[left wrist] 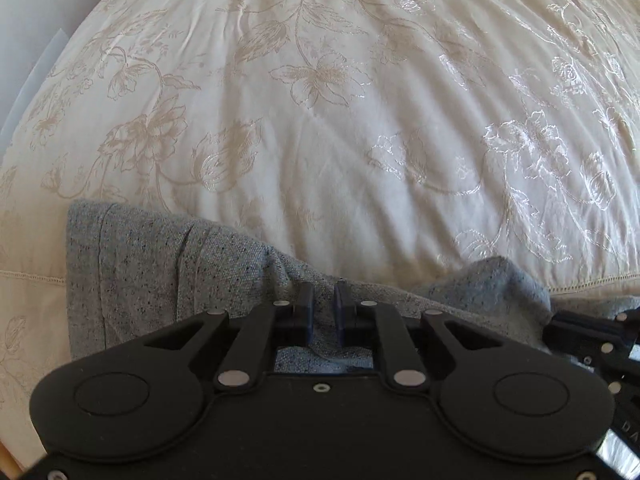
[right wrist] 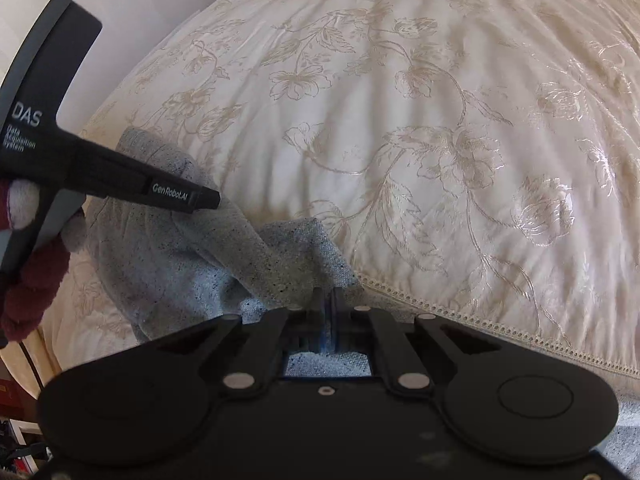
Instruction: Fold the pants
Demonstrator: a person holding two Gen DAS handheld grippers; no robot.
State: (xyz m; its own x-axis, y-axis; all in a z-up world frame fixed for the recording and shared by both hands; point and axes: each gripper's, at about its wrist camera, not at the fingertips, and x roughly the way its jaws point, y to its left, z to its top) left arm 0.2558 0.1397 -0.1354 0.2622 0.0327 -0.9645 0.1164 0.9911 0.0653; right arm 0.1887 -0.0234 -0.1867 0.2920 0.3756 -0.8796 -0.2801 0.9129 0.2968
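**Both edges gripped, the fold itself not yet laid**

Left wrist view: your left hand-held gripper [left wrist: 323, 300] sits low in the middle of the frame, its jaws drawn close with a fold of the grey flecked pants [left wrist: 160, 264] pinched between them. You can see the cloth bunching up at the fingertips and running back under the gripper body, so read this one as clenched on the fabric. The pants lie along the bottom of the frame on the bed [left wrist: 320, 100], whose cream flowered cover fills everything above. A flat panel with a seam reaches toward the lower left; a rumpled hump rises at the lower right, next to a corner of your other tool at the right edge.

Right wrist view: your right hand-held gripper [right wrist: 328, 300] is at lower centre, jaws nearly together with grey cloth showing between and behind them; it too is clamped on the pants [right wrist: 224, 272]. The garment spreads from there toward the left of the frame, creased and partly lifted, with one ridge running up to the left hand-held gripper [right wrist: 200, 200], which crosses in from the upper left. A hand in a dark red fuzzy sleeve [right wrist: 36, 280] holds that tool at the left edge.

Progress, as I judge it: you have secured two grips, but the pants are crumpled rather than stacked in a neat rectangle. The carrying-over, laying flat and smoothing are still to do. How many folds are already in the cloth cannot be told from here.
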